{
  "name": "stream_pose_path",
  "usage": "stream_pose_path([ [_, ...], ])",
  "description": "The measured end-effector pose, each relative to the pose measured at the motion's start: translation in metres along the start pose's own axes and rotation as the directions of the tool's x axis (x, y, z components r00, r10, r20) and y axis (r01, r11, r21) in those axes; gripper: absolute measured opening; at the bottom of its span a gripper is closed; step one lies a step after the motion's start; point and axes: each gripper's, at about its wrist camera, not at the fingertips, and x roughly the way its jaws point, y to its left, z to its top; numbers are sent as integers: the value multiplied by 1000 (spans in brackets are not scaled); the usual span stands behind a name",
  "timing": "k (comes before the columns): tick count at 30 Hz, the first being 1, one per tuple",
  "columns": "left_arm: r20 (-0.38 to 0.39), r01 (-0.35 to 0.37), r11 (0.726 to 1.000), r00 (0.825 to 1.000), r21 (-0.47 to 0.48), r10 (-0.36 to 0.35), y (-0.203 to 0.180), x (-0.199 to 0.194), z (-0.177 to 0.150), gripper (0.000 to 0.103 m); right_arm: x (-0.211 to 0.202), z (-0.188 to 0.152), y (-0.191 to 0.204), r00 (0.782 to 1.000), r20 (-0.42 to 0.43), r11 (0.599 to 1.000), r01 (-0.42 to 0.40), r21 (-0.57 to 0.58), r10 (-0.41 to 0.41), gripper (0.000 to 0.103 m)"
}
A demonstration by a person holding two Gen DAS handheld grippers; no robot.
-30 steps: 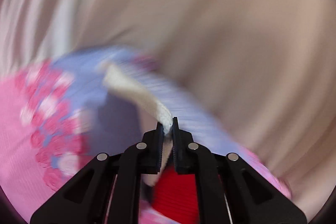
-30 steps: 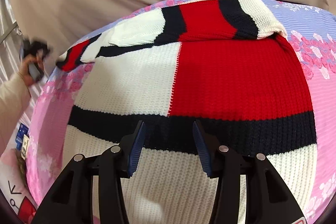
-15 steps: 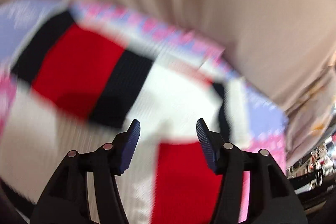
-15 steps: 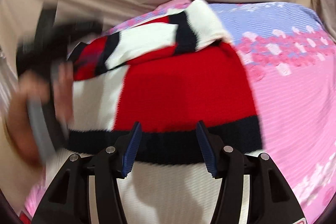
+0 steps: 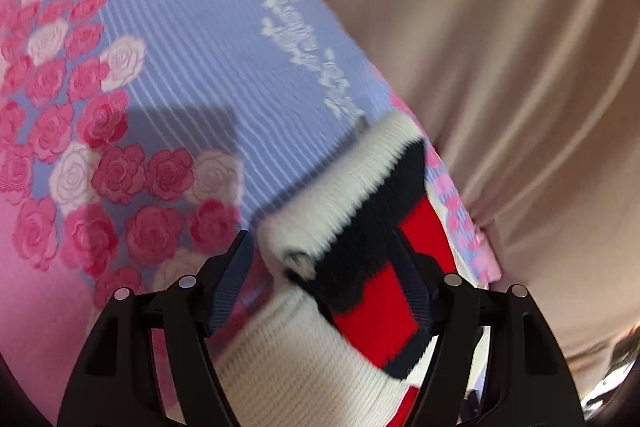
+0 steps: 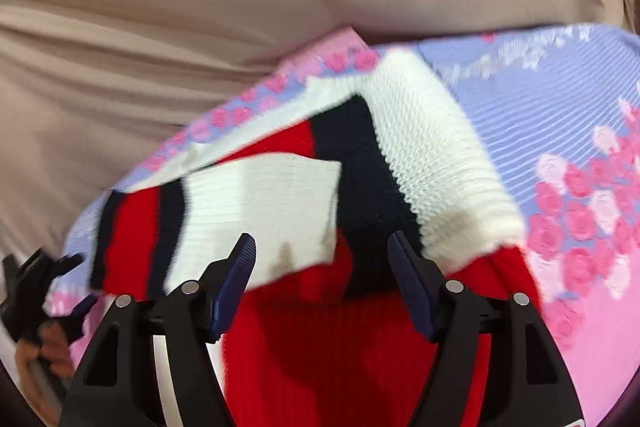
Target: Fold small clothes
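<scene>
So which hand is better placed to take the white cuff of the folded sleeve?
Probably the left: the white cuff lies just ahead of the opening left tool. The right tool, also opening, faces the red body.

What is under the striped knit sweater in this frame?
The sweater lies on a bedspread, lilac stripes with pink roses, which shows around it. Whatever lies directly beneath the knit is covered, so that cannot be seen.

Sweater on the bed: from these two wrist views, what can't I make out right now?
- Sweater hem and lower body: cut off by the bottom edge in both views, behind the hand-held gripper bodies.
- White lettering on the bedspread: left wrist view, blurred, unreadable.
- Left hand-held gripper: right wrist view, blurred at the left edge; its jaws can't be read there.
- Where the folded sleeve ends: blurred.
</scene>
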Motion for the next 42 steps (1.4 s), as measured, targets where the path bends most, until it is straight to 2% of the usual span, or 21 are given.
stream_pose_path([
  [1, -14, 12, 1000, 1000, -12, -13, 2, 9, -3, 54, 8, -1, 2, 1000, -16, 1000, -5, 8, 5, 65],
  [2, -24, 9, 1000, 1000, -3, -9, 1, 13, -4, 38, 18, -1, 3, 998, -48, 999, -34, 22, 35, 42],
  [3, -29, -2, 1000, 1000, 26, 2, -1, 15, -5, 27, 25, -1, 6, 993, -84, 996, -79, 37, 82, 9],
  [4, -27, -4, 999, 1000, 51, 6, -4, 14, -7, 18, 25, 2, 11, 990, -85, 993, -108, 47, 111, 9],
  [7, 31, 28, 990, 999, 136, -33, -20, -3, -15, 15, -18, 19, 30, 980, 84, 984, -179, -12, 180, 8],
  [9, 74, 13, 981, 997, 194, -28, -30, -14, -18, 15, -55, 29, 42, 956, 223, 978, -170, -119, 193, 8],
  [10, 73, -6, 978, 997, 210, -9, -32, -9, -19, 15, -60, 30, 42, 951, 263, 980, -124, -154, 162, 8],
  [11, 55, -39, 974, 998, 225, 27, -31, 3, -20, 15, -42, 31, 35, 971, 226, 984, -42, -174, 82, 8],
  [12, 33, -71, 971, 997, 229, 65, -27, 14, -23, 15, -13, 30, 23, 992, 128, 985, 3, -170, 19, 8],
  [14, -2, -108, 971, 994, 214, 111, -18, 25, -30, 15, 20, 25, 2, 1000, -6, 993, 28, -116, -29, 8],
  [16, 26, -124, 958, 992, 260, 122, -22, 20, -35, 15, -7, 26, 3, 995, 90, 993, -24, -114, 35, 8],
  [18, 46, -157, 934, 988, 320, 150, -30, 22, -40, 15, -20, 24, 2, 986, 161, 991, -25, -131, 46, 8],
  [21, 55, -187, 925, 982, 331, 179, -35, 28, -43, 15, 39, 11, -18, 997, -59, 992, 43, -120, -50, 9],
  [25, 30, -161, 921, 987, 354, 161, -41, 14, -47, 25, -12, 3, -24, 999, 30, 998, -22, -59, 24, 21],
  [26, 21, -150, 919, 988, 364, 153, -36, 4, -52, 34, -35, -5, -28, 998, 60, 997, -27, -72, 31, 26],
  [28, 19, -144, 911, 989, 387, 148, -22, -20, -62, 47, -71, -24, -39, 997, 81, 997, -4, -83, 10, 52],
  [34, -68, -173, 878, 972, 445, 226, 50, -105, -121, 68, -147, -137, -114, 992, -120, 999, 47, -10, -48, 53],
  [36, -130, -185, 890, 957, 416, 260, 78, -129, -142, 70, -171, -181, -135, 978, -197, 997, 70, 17, -66, 53],
  [39, -221, -172, 929, 942, 328, 253, 109, -138, -166, 72, -192, -231, -152, 960, -275, 993, 82, 84, -56, 53],
  [40, -197, -165, 928, 950, 335, 240, 110, -142, -170, 77, -193, -241, -153, 959, -280, 989, 76, 128, -38, 54],
  [42, -208, -151, 918, 948, 367, 240, 104, -137, -176, 85, -195, -247, -146, 968, -252, 984, 67, 168, -23, 57],
])
